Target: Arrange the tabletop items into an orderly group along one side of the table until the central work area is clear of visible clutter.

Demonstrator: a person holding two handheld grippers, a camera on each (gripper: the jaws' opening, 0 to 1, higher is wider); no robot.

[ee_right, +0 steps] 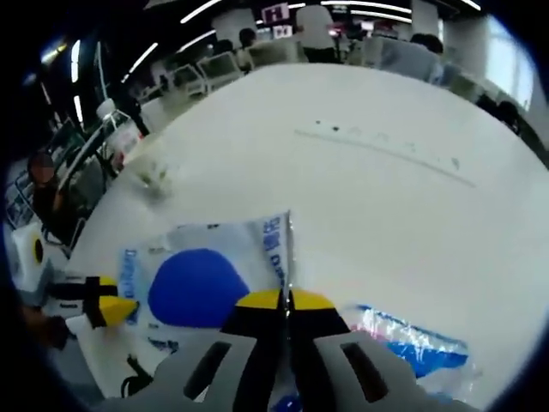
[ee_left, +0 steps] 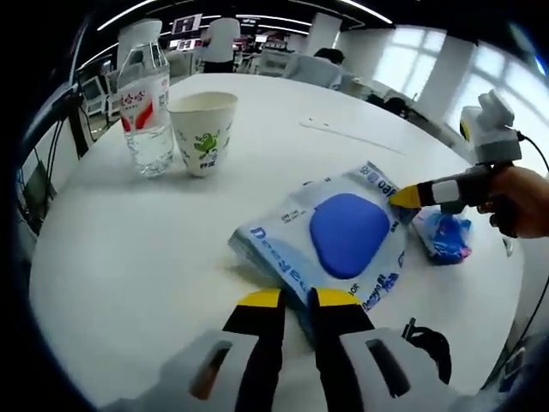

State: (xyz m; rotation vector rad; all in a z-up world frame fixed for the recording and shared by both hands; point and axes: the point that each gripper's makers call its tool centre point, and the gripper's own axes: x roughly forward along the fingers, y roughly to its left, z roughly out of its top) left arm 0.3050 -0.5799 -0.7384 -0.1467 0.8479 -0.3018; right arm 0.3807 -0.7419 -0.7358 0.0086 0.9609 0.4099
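between both grippers: wipes pack (ee_left: 343, 236); left gripper (ee_left: 297, 299) and right gripper (ee_right: 286, 299) clamp opposite edges (table (ee_left: 129, 257)).

Four kinds of things are sitting on the white round worktop (ee_left: 129, 249), one of each. One clear water bottle (ee_left: 146, 107) with a red label is standing at the far side. One paper cup (ee_left: 203, 130) with a green print is standing just beside it. One flat white packet (ee_left: 330, 240) with a big blue patch is lying near the middle. One small crumpled blue and clear wrapper (ee_left: 444, 236) is lying beside that packet. Two tongs are showing: the left tongs (ee_left: 296, 300) and the right tongs (ee_right: 286, 300).
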